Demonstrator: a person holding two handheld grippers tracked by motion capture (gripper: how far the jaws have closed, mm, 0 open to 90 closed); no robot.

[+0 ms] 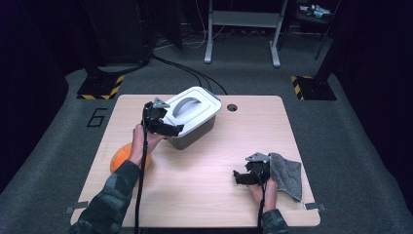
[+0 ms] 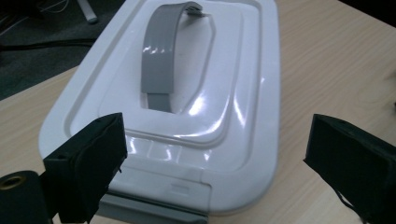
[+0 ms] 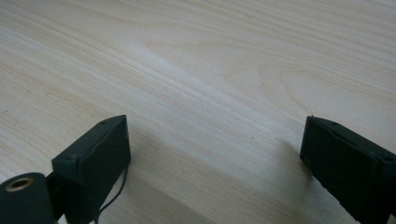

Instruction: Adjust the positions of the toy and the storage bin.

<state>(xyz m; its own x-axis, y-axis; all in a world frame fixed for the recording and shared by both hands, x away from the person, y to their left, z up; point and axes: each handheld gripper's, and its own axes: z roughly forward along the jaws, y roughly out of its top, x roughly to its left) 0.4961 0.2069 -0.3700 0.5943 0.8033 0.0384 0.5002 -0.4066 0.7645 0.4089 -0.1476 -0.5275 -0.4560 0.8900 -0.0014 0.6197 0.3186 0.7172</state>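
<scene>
I am working at a pale wooden table [image 1: 204, 161] in a dark room with grey carpet, and the box [image 1: 194, 119] is my landmark. It is sitting toward the far left part of the table, a grey box closed with a white lid [image 2: 187, 107], and the lid is carrying a grey handle [image 2: 161, 51].

I am holding the left gripper [image 1: 168, 127] at the near left corner of the box, just above the lid edge, with its jaws standing wide apart and gripping nothing. In the left gripper view the lid is lying straight ahead between the jaws. The handle is running away from me along the long axis of the lid, so it is pointing in line with the gripper, not across it.

The right gripper [image 1: 242, 177] is resting well apart from the box, to the near right, also gaping and empty, above bare wood. A grey cloth [image 1: 286, 174] is lying just beside it, on the side away from the box. An orange ball [image 1: 122, 156] is lying near the box, on its near left, partly behind my left arm.

I judge the left gripper is the nearer one for the handle, and it must go forward and turn to close across it.
</scene>
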